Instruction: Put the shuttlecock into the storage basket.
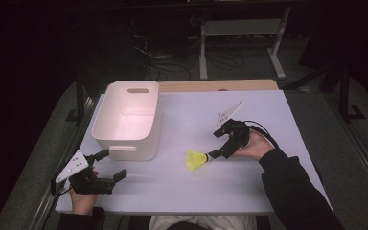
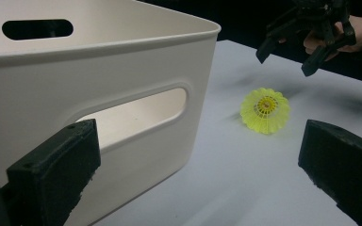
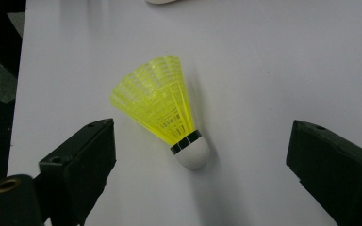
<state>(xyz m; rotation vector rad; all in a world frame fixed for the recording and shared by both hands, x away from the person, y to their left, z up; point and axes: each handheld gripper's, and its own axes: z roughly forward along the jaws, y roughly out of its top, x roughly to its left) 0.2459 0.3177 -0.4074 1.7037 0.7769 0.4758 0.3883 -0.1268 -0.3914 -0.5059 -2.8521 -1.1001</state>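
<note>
While the right gripper (image 1: 216,153) hangs over the yellow shuttlecock (image 1: 196,160) just right of centre in the high view, its jaws stand wide apart with nothing between the pads. In the right gripper view the shuttlecock (image 3: 162,109) lies on its side on the white table (image 3: 273,70), skirt toward the upper left of the frame, white cork tip toward the lower centre, one black jaw at each lower corner and both clear of it.

Left gripper (image 1: 106,177) sits at the lower left of the high view, near the front edge of the table (image 1: 249,191), jaws spread and holding nothing. It points toward the white bin (image 1: 124,125), which stands in the left half of the frame, apparently empty as far as its lit floor shows. From the left gripper view, the bin (image 2: 99,84) takes up the left of the frame, the shuttlecock (image 2: 265,110) lies at right of centre with its open skirt facing the camera, and the right gripper (image 2: 287,54) hovers at the upper right.

Judgement: step in hand is the approach for a pick, with the bin a likely destination.

Next move calls for:
- lowering the right gripper so the pads straddle the cork end or the skirt's narrow neck
- closing gently, since the plastic skirt looks light and springy
- watching for the shuttlecock rolling or skidding aside on the smooth table as one pad touches first
</note>
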